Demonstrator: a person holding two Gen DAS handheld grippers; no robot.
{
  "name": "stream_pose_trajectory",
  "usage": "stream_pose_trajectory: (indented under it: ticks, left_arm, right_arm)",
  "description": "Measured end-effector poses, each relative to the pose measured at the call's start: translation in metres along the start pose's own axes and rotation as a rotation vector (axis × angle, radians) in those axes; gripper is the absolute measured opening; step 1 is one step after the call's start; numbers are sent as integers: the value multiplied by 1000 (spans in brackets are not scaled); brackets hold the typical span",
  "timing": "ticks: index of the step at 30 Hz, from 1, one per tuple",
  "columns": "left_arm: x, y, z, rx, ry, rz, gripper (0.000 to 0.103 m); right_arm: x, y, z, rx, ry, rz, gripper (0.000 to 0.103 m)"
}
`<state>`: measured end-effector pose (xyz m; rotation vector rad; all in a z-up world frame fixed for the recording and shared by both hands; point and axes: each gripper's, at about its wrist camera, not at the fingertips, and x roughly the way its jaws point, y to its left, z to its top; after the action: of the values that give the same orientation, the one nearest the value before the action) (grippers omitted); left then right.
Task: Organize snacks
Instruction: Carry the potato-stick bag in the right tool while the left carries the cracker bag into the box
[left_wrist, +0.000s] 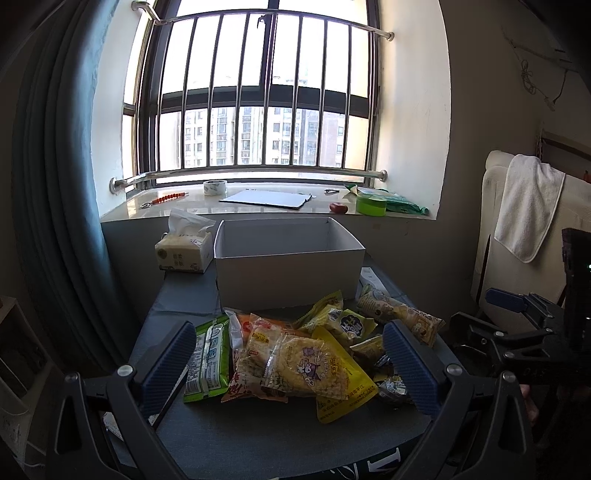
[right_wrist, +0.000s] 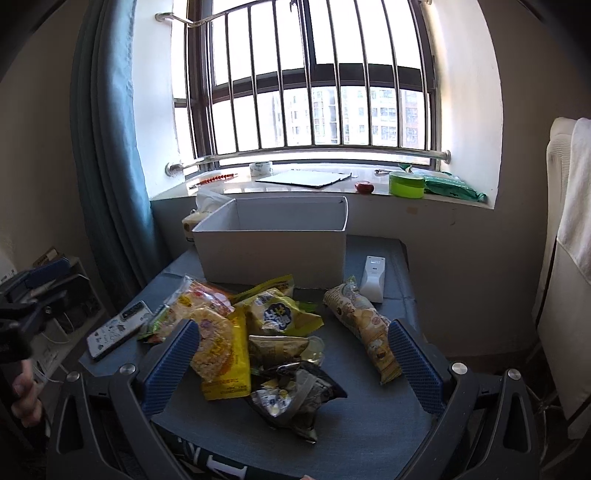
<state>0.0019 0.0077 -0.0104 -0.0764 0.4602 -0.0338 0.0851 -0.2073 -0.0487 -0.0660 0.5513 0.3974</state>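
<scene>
The counter (right_wrist: 369, 424), under a grey-blue cloth, carries a white box (right_wrist: 271, 254) at 12 o'clock whose inside looks empty as far as the wrist views reach, so the sorting seems hardly begun. In front of the box, toward 6 o'clock, lies the snack pile (left_wrist: 295, 354), packets overlapping one another.

The left tool (left_wrist: 290, 363) is spread wide with nothing between its pads, hovering at the near edge of the pile. The right tool (right_wrist: 293, 363) is equally wide and empty over the same heap.

The biggest risk is the overlap: closing on the yellow packet (right_wrist: 225, 365) would likely catch the rice cracker pack (right_wrist: 214, 347) lying on it, and two slippery wrappers could slide apart on the way to the box. The long chip bag (right_wrist: 364, 325) at 2 o'clock lies slantwise near the counter's right edge; a sideways nudge could push it off.

Next, the dark crumpled wrapper (right_wrist: 295, 395) at 6 o'clock is puffy, so a hard squeeze may crush what it holds, and a light one may slip.

Smaller still, the phone (right_wrist: 118, 328) at 9 o'clock and the white remote (right_wrist: 373, 278) at 1 o'clock sit just beside the snacks and could be swept along or knocked.

With both tools over one pile, they could also bump each other.
</scene>
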Motion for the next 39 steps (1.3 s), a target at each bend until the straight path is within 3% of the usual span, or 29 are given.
stream_pose_trajectory:
  ticks: [4,11,17,19,20,21,22,26,29,33,36,39]
  left_arm:
    - [8,16,-5,-28,12,-39,103]
    - [19,34,-14,-33,46,-21,103]
    - [40,61,-25,-68,170,-55,103]
    - [48,68,-30,-92,196,-62,103]
    - [52,70,-33,-98,210,-62,103]
    - [55,71,-36,-99,223,-61,103]
    - [59,71,-39,-92,236,-57,103]
    - [70,59,-46,3,271,-79,103]
    - [82,41,-49,98,307,-90,103]
    - [98,17,-48,145,350,-116,103]
    - [109,-5,-46,185,373,-97,103]
    - [127,-28,-46,241,397,-50,103]
  right_arm:
    - [64,-37,1,-83,128,-90,103]
    - [148,-80,-3,-107,278,-56,103]
    - [181,-87,-17,-137,374,-70,101]
    - [188,-87,-23,-135,405,-48,94]
    - [192,-86,-26,-131,418,-44,80]
    - [196,-86,-30,-125,437,-41,57]
    - [197,-87,-33,-126,449,-47,48]
    - [184,-95,-32,-47,433,5,41]
    - [162,-96,-26,-31,365,-11,41]
    - [122,-98,-17,50,281,-67,41]
    - [88,-89,-14,81,208,-104,41]
    - [60,-81,-15,114,139,-81,41]
